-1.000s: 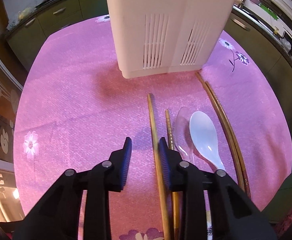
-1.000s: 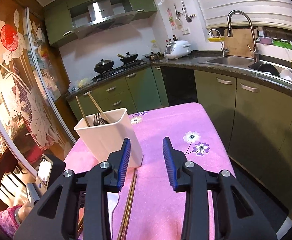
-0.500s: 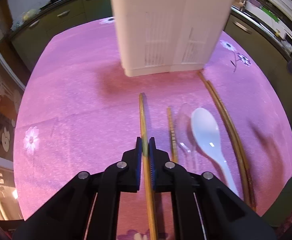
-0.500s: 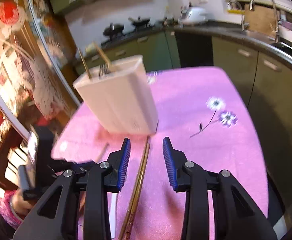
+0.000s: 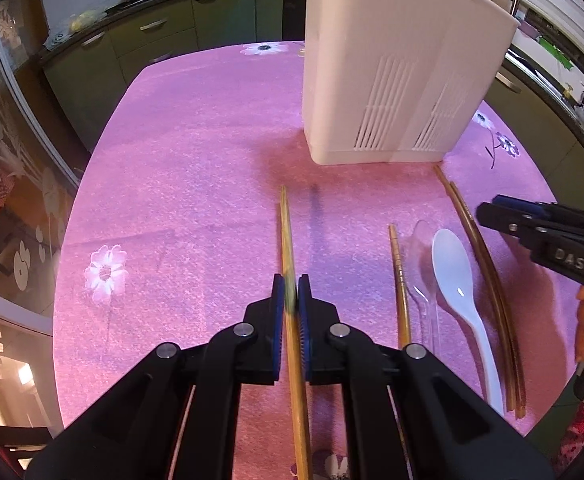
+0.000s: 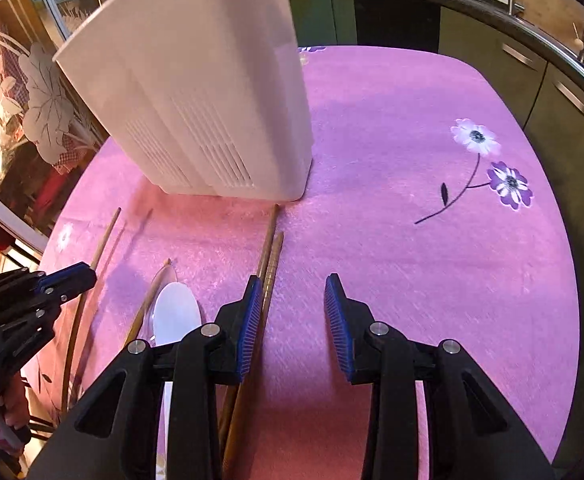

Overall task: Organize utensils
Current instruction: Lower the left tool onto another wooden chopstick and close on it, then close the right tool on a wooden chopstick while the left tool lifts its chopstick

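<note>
Bamboo chopstick [image 5: 286, 236] sits pinched in your left claw [image 5: 292, 294], its long axis aimed toward the white caddy [image 5: 395, 80] on the pink tabletop [image 5: 196, 184] — your right claw [image 6: 292, 316], marked "DAS", hangs open beside the dark chopstick pair [image 6: 270, 256].

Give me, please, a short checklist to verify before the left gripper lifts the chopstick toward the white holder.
1. Left gripper shut on the light chopstick: ok, both pads press its shaft.
2. Chopstick free of other utensils: ok, it lies apart from the second light chopstick and the white spoon.
3. White utensil holder upright on the pink tablecloth: ok.
4. Free room inside the holder: cannot tell, its opening is not visible.
5. Right gripper out of the way: ok, it is open over the dark chopstick pair, to one side.
</note>
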